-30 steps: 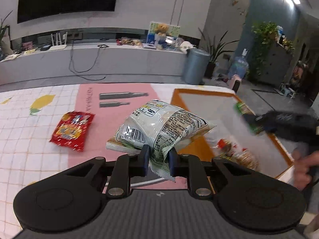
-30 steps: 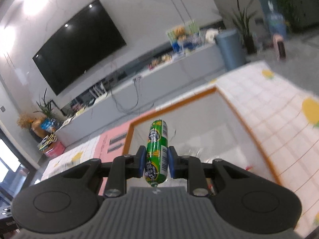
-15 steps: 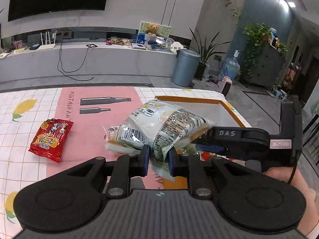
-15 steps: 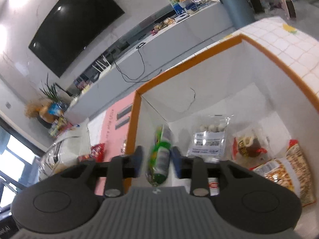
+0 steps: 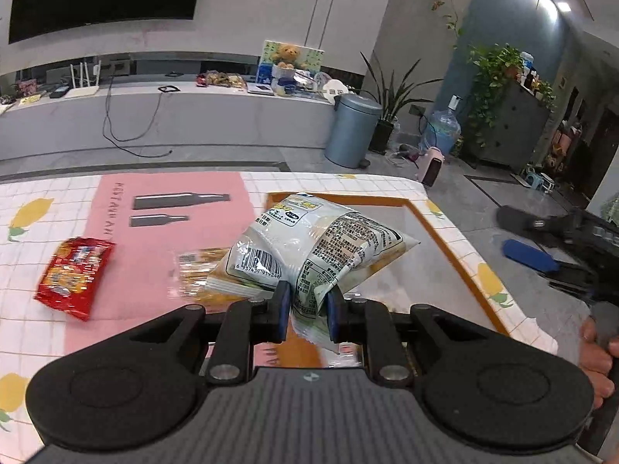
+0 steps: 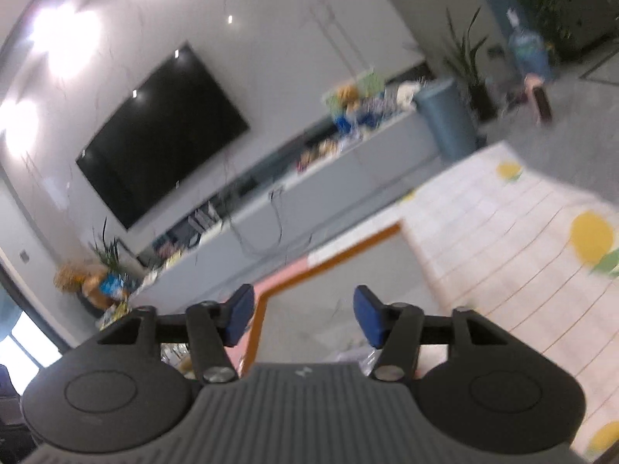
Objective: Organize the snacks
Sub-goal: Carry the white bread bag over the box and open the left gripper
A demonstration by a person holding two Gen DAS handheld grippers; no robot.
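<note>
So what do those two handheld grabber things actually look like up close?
Both look alike: the left gripper and the right gripper are matte black plastic, each with a ribbed grey-black deck bearing a small round logo, two big round discs at the sides, and jointed link arms with silver screws. The fingers end in blue pads. No cables or sleeves show.

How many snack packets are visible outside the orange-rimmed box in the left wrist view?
3. The white packet is held in the left gripper. The red packet lies on the tablecloth. A blurred yellow packet lies behind the white one. Others may be hidden.
</note>
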